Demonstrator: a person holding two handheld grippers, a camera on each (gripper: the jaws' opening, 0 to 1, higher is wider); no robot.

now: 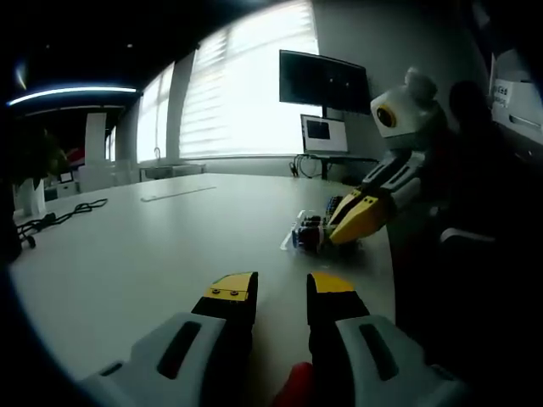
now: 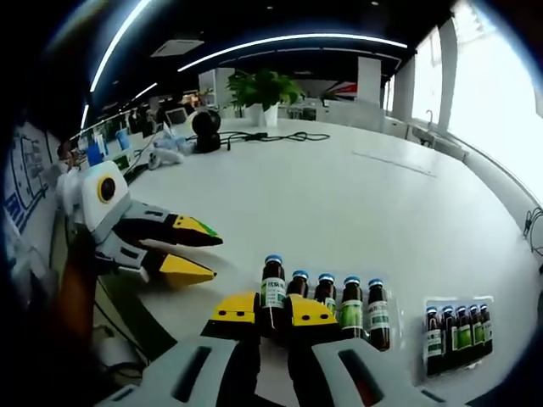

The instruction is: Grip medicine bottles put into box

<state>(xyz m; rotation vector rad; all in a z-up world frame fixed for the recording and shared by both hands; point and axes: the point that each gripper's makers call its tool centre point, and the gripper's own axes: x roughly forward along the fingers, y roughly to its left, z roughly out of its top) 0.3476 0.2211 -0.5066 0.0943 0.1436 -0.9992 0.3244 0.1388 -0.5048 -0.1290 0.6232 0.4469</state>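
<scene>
The right gripper [image 2: 273, 309] is squeezing the end small brown glass bottle with a blue cap [image 2: 272, 292] to carry it to the clear plastic box [image 2: 458, 339], while the left gripper [image 1: 281, 292] is waiting wide and empty.

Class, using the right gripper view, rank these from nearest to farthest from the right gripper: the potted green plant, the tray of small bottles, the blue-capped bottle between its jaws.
1. Blue-capped brown medicine bottle, between the right gripper's jaws.
2. Clear tray of small brown bottles, off to the right.
3. Potted green plant, at the table's far side.
</scene>
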